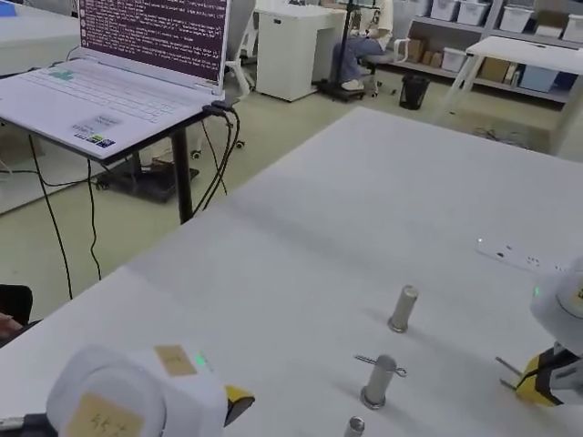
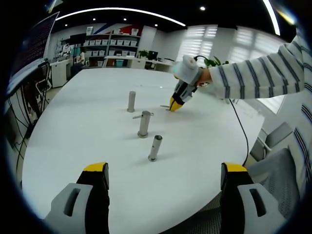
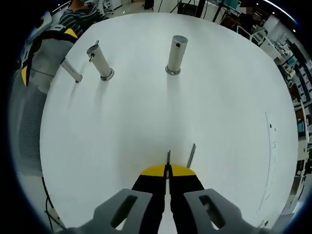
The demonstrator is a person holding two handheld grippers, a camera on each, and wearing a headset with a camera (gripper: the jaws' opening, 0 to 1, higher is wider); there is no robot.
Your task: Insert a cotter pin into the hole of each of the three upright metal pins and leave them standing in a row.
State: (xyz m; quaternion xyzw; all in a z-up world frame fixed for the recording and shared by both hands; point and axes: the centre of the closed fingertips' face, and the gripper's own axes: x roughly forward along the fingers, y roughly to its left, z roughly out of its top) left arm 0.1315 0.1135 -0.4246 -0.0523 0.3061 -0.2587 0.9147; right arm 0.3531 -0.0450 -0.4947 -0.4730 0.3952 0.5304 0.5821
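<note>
Right gripper (image 3: 168,171): jaws pressed together on a cotter pin (image 3: 168,157). Its long axis runs straight out of the tips toward twelve o'clock in the right gripper view.
Thin rod (image 3: 191,155): just beside the held pin, at one o'clock. I cannot tell whether it is a second cotter pin or a leg of the same one.
Left gripper (image 2: 165,168): jaws spread wide with nothing between them, low over the table (image 2: 73,136).
Nearest pin (image 2: 155,147): upright and bare, at twelve o'clock from the left jaws.
Middle pin (image 2: 144,124): upright, with a fitted cotter pin (image 2: 138,116) lying crosswise through its top.
Far pin (image 3: 176,54): upright and bare, with its cross-hole near the cap turned toward the right jaws. It stands at twelve o'clock from them, well apart.
Deciding relation: the held pin's axis points at the far pin, level against an upright post. The right gripper looks the nearer of the two to it, so the approach seems to be a straight push ahead.
Progress: one of three looks done — two bare.
</note>
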